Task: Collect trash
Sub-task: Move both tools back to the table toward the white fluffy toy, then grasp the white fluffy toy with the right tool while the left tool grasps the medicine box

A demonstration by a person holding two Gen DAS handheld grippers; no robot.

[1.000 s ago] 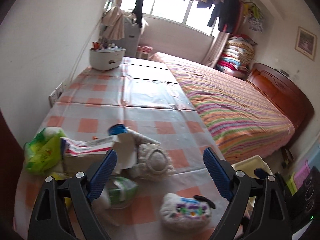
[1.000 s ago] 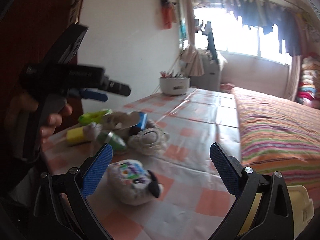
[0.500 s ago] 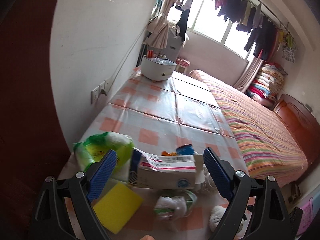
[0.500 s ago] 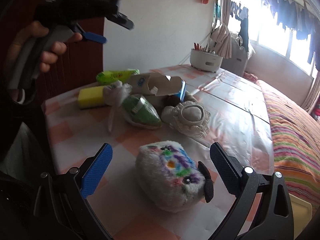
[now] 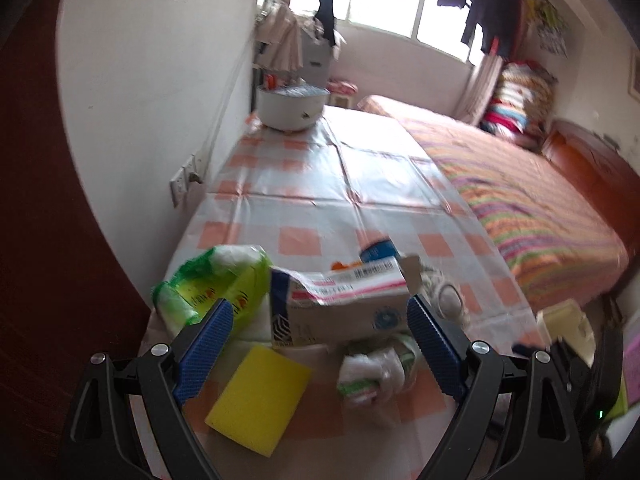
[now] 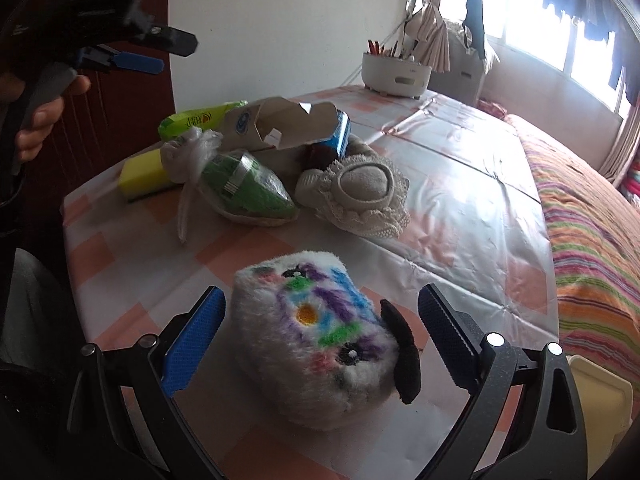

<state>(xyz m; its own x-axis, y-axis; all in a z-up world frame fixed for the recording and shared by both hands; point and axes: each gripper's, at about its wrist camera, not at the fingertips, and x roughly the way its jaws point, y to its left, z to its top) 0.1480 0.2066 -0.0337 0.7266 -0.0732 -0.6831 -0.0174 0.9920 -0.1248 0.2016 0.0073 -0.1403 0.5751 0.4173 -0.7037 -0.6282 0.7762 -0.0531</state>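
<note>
A torn cardboard box [image 5: 340,304] lies on the checked table [image 5: 360,176], with a green wrapper [image 5: 224,280] to its left, a yellow sponge [image 5: 258,396] in front and a tied plastic bag [image 5: 376,364] with green contents. My left gripper [image 5: 320,344] is open and empty above them. In the right wrist view the box [image 6: 288,124], bag [image 6: 244,188], sponge [image 6: 144,172] and wrapper [image 6: 200,118] lie further back. My right gripper [image 6: 320,344] is open around a furry plush toy [image 6: 324,336], not touching. The left gripper [image 6: 136,52] hangs above the table's left end.
A lace-trimmed cloth item [image 6: 360,196] lies beside the box. A white pot [image 5: 292,106] stands at the table's far end. A striped bed [image 5: 520,208] runs along the right. A cream bin [image 6: 600,392] stands below the table's right edge.
My left gripper has swung back left and lowered toward the box and sponge. My right gripper has moved closer to the plush toy, which now lies between its fingers.
</note>
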